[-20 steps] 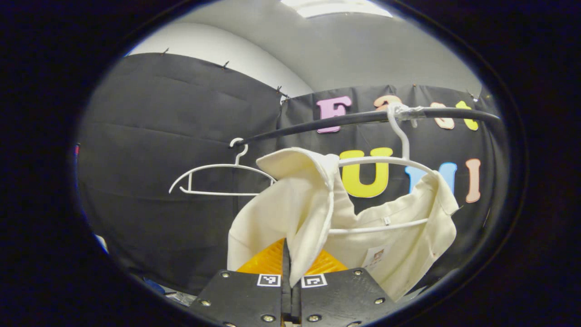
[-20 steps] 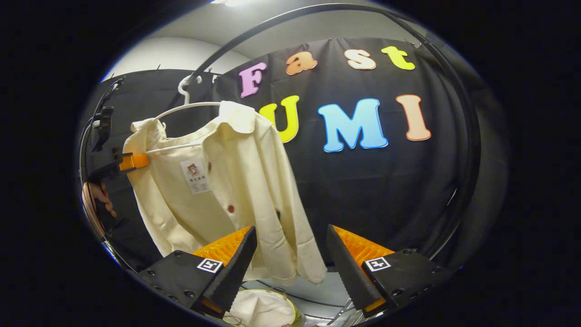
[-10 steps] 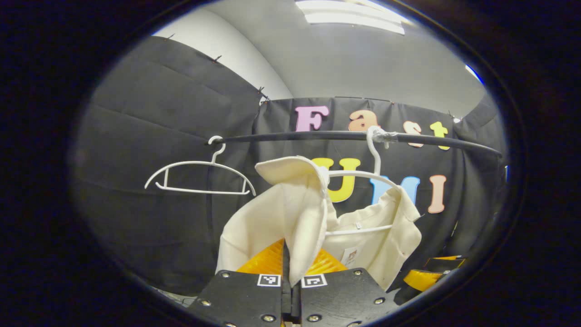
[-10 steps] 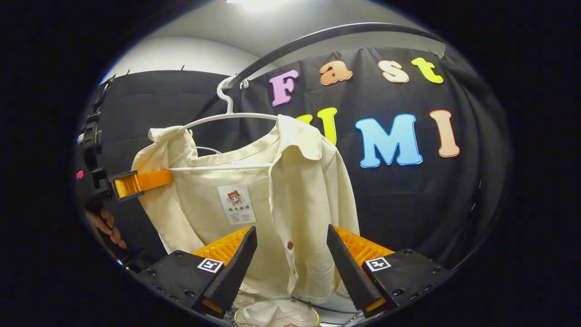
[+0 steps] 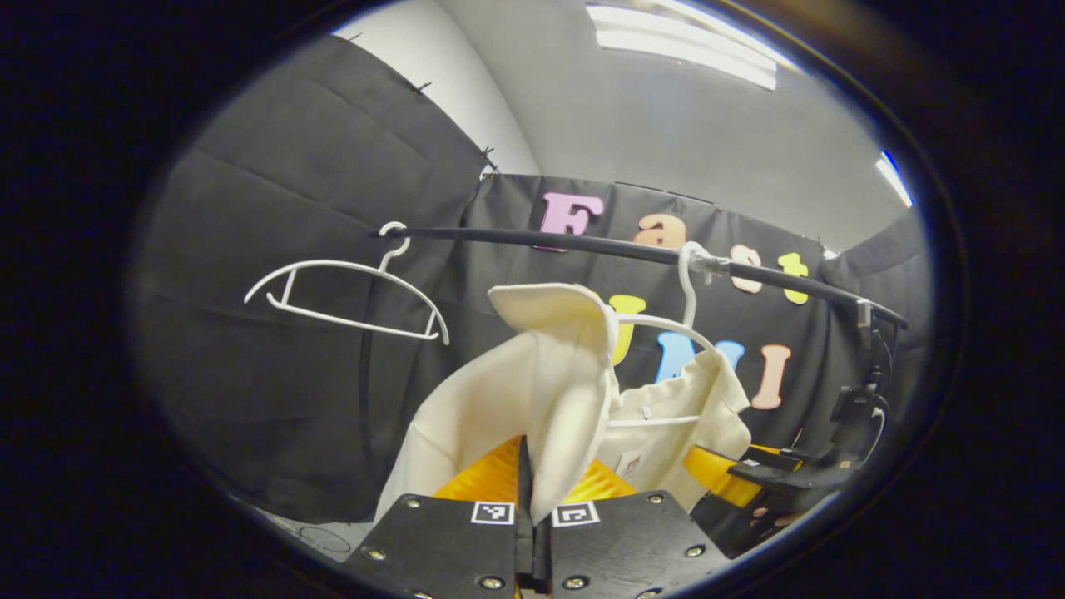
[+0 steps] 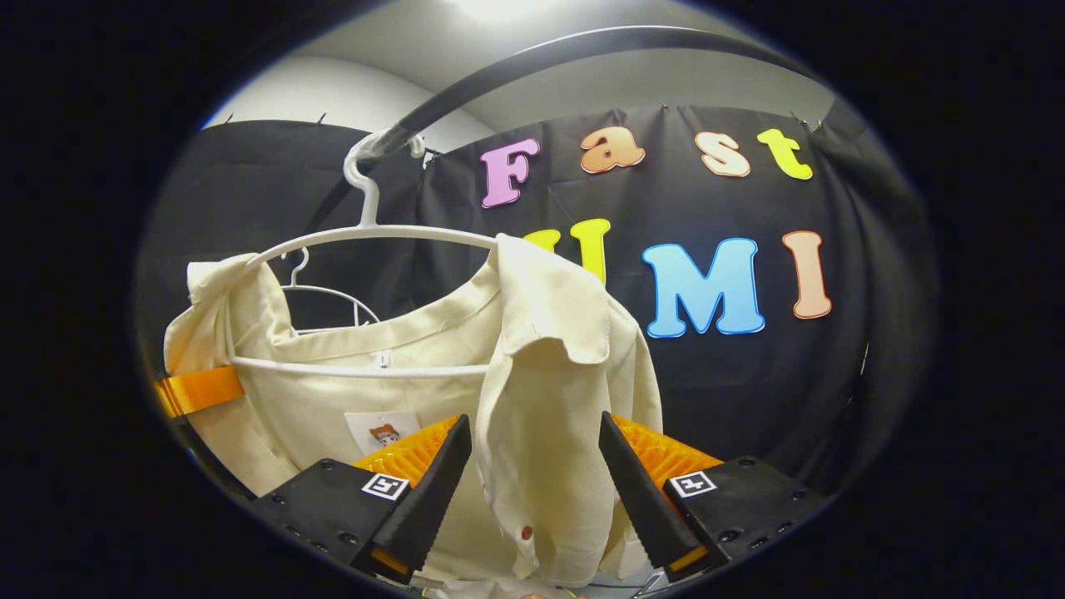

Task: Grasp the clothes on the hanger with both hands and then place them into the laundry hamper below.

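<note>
Under ceiling lights, left gripper [image 5: 532, 491] clamps shirt [image 5: 532, 399]; right gripper [image 6: 532, 478] gapes, hamper hidden.

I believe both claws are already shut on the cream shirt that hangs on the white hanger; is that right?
Not quite. The left claw is shut on the cream shirt, as the left gripper view shows. In the right gripper view the right claw is open, with the shirt's front edge hanging between its fingers. The shirt does hang on the white hanger.

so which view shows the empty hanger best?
The left gripper view: the empty hanger hangs whole and unobstructed on the rail, left of the shirt. In the right gripper view, part of its hook and shoulder peeks through behind the shirt's hanger.
</note>
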Demonstrator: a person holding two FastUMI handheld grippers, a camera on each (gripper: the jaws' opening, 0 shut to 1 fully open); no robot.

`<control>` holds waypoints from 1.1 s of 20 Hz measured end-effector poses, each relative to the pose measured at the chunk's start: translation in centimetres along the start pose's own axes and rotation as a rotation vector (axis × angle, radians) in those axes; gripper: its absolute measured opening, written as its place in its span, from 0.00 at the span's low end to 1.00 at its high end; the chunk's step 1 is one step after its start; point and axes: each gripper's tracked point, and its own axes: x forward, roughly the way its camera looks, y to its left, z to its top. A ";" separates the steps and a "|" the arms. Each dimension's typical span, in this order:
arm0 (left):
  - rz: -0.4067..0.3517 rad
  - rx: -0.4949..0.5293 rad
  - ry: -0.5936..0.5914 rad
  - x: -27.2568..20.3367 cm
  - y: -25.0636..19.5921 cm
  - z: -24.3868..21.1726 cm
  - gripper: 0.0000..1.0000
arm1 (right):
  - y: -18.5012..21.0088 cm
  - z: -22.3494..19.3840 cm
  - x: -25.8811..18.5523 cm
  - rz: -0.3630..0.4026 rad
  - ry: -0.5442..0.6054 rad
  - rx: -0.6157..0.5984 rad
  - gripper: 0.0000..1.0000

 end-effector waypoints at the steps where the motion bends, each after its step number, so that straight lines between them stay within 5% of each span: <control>1: 0.002 0.012 0.000 -0.1 0.1 -0.1 0.01 | -0.2 0.3 -0.3 -0.018 -0.010 -0.004 0.98; 13: -0.007 -0.002 0.000 -0.5 0.2 -0.6 0.01 | -1.5 -0.9 3.5 -0.041 0.032 -0.036 0.98; 14: -0.005 0.000 0.001 -0.7 0.2 -0.6 0.01 | -1.3 -1.0 3.7 -0.026 0.037 -0.029 0.93; 20: -0.009 0.006 0.001 -0.7 0.5 -0.4 0.01 | -1.7 -1.1 4.2 0.020 0.025 0.015 0.12; 22: 0.005 0.013 0.002 -0.8 0.9 -0.2 0.01 | -1.8 -0.8 4.2 0.034 0.020 0.009 0.09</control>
